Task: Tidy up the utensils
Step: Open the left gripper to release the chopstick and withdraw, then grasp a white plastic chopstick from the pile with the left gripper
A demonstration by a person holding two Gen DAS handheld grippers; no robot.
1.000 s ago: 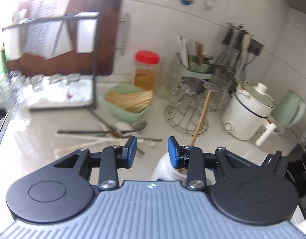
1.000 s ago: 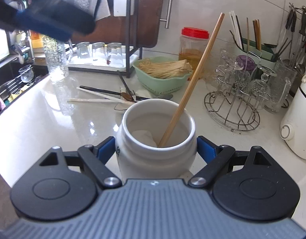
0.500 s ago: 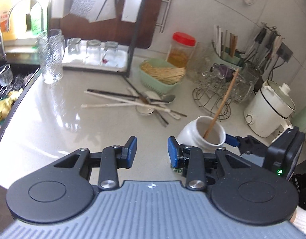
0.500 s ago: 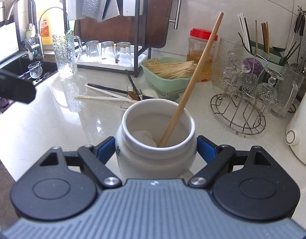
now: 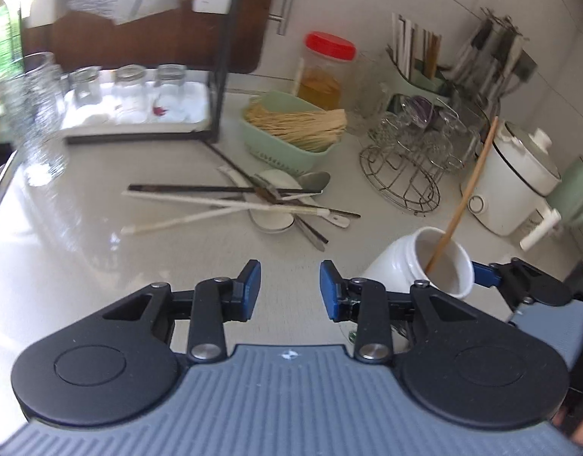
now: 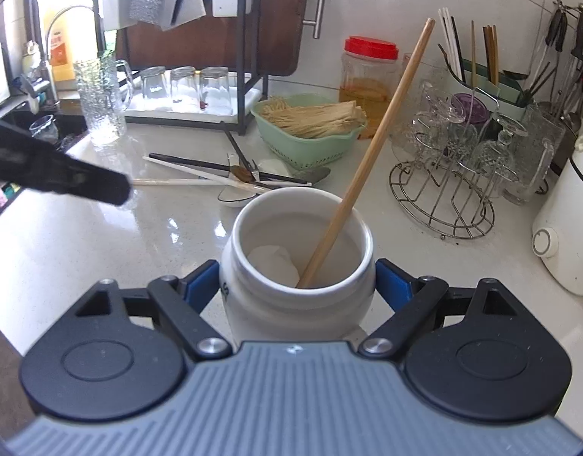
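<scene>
Utensils [image 5: 249,197]: loose heap on the pale counter [image 5: 101,250], between the jar and the green basket [image 5: 291,144]. Contents: dark chopsticks, white chopsticks, spoons, crossed over one another. A white spoon bowl lies under the heap.

Jar [image 6: 297,262]: white ceramic, on the counter, near side of the heap. One wooden chopstick [image 6: 371,159] stands in it, leaning to the right rim. Right gripper [image 6: 297,285] clamps the jar, one blue pad on each flank.

Left gripper [image 5: 289,290]: fingers apart, nothing between them, over bare counter, just left of the jar and short of the heap.

Right view only: jar interior, with a pale patch on its floor; sink and taps far left; left gripper as a blurred dark bar [image 6: 63,178] crossing the left edge, covering part of the counter.

Left view only: jar from outside, tilted in the frame; right gripper's blue finger [image 5: 485,271] at its far side.

Surroundings: basket of pale sticks behind the heap; red-lidded jar [image 5: 327,72]; wire rack of glasses [image 5: 409,159]; white cooker [image 5: 512,186]; black shelf frame with upturned glasses on a tray [image 5: 139,91]; wall-side caddy of chopsticks.
</scene>
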